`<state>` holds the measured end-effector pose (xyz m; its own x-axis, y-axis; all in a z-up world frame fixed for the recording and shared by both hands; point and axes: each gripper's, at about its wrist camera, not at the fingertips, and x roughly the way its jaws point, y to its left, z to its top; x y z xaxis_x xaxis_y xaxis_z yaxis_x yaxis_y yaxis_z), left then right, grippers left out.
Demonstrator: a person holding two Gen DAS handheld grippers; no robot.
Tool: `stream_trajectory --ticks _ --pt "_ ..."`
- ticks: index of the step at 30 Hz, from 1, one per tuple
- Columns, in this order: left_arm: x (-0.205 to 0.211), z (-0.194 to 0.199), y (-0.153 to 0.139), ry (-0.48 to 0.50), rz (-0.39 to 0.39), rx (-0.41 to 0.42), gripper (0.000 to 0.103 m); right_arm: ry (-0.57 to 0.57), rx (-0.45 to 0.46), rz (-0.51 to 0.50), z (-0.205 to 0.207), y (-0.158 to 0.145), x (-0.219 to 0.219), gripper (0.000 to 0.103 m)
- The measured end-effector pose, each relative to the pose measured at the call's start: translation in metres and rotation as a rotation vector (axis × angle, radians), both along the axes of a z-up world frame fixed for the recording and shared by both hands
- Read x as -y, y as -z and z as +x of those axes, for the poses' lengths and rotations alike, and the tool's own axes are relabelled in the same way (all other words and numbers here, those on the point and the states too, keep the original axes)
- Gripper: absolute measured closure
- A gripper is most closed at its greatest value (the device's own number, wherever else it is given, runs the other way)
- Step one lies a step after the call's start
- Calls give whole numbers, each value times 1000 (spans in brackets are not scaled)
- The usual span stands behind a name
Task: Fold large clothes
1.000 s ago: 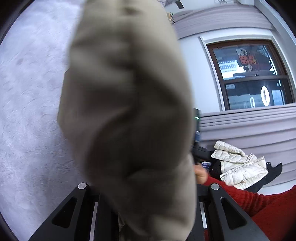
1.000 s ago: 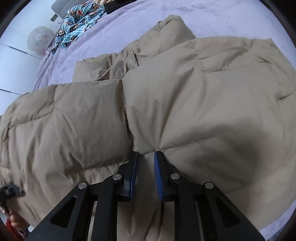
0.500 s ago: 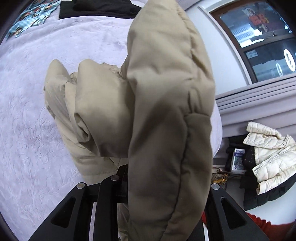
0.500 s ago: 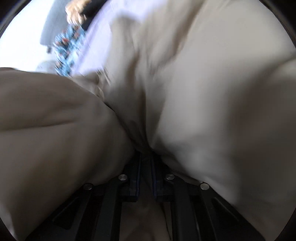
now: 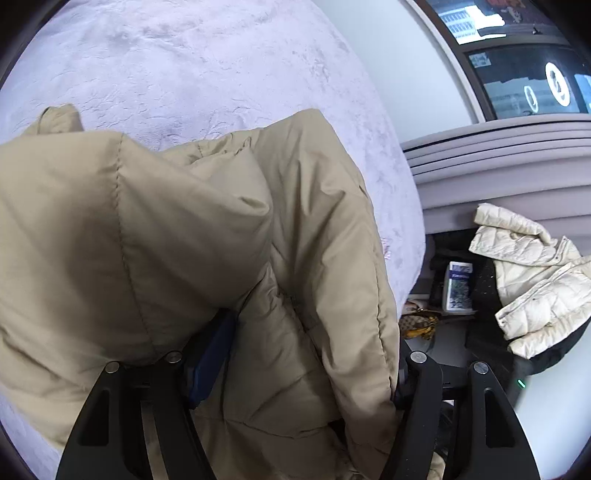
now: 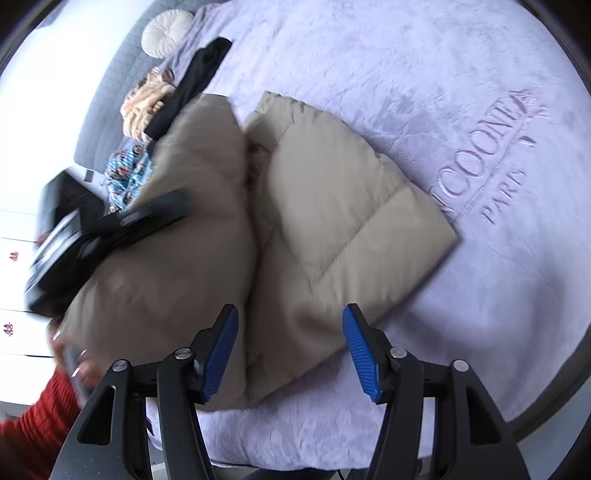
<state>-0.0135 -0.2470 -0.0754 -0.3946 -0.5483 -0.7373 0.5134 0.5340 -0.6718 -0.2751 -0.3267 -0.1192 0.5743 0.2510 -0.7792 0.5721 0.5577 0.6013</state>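
Observation:
A beige puffer jacket (image 6: 332, 206) lies folded on the lavender bed cover (image 6: 424, 66). In the left wrist view the jacket (image 5: 155, 236) fills the lower left and bulges between my left gripper's (image 5: 306, 362) wide-apart fingers; fabric lies in the gap and hides the right fingertip. My right gripper (image 6: 291, 347) is open and empty, its blue pads either side of the jacket's near edge. The left gripper also shows blurred in the right wrist view (image 6: 122, 225), lying on the jacket's left fold.
A white round cushion (image 6: 166, 33), black garment (image 6: 195, 81), fluffy tan item (image 6: 144, 107) and blue patterned cloth (image 6: 127, 173) lie at the bed's far left. Beside the bed, a cream jacket (image 5: 532, 273), a small box (image 5: 458, 291) and a window (image 5: 517, 55).
My right gripper has opened and let go of the jacket. My left gripper has opened and lowered its fold onto the bed; the jacket now lies folded over.

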Motion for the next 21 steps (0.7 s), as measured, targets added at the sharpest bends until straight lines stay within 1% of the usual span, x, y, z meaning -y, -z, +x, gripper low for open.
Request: stream_trajectory --ticks 2,3,5,6,7,8,9,10,11,12,13,14,15,16,17,18,19,20,21 --pt "7 -3 -2 20 11 14 33 -11 71 3 -7 -13 -10 21" --pt "5 -1 -5 30 17 21 33 -31 106 1 -7 -22 -19 21" --pt "16 7 -4 48 35 38 33 -89 157 -2 2 -34 -35 21" --pt "17 7 -8 57 42 48 33 -114 170 -6 4 -36 -37 21" --pt "29 11 -8 61 45 58 33 -138 171 -20 10 -38 -39 21" --pt "37 9 -18 64 30 74 33 -151 155 -51 22 -36 -45 21" --pt "50 4 -32 63 -5 106 33 -152 122 -89 24 -33 -47 21" --pt "45 6 -38 61 -36 150 33 -141 84 -132 30 -32 -51 23" --pt "39 7 -52 53 -59 217 33 -115 42 -189 36 -30 -52 40" --pt "30 10 -66 36 -69 293 33 -100 22 -226 41 -28 -54 75" --pt "18 12 -78 10 -67 375 33 -91 6 -249 44 -26 -53 84" --pt "7 15 -83 -18 -52 446 33 -73 -3 -258 43 -25 -51 85" --pt "-3 20 -82 -39 -24 497 33 -62 3 -257 42 -24 -51 88" --pt "-12 26 -74 -62 27 532 33 -54 1 -265 39 -24 -50 89" --pt "-19 32 -64 -82 76 541 33 -51 -6 -281 39 -23 -53 90" --pt "-25 39 -49 -105 123 524 33 -50 -12 -298 34 -23 -55 90" --pt "-32 46 -36 -125 152 498 33 -47 -23 -313 36 -23 -54 90" --pt "-37 51 -25 -144 162 474 33 -38 -33 -318 28 -22 -51 90" --pt "-34 50 -17 -158 158 462 33 -24 -42 -309 21 -19 -47 90"
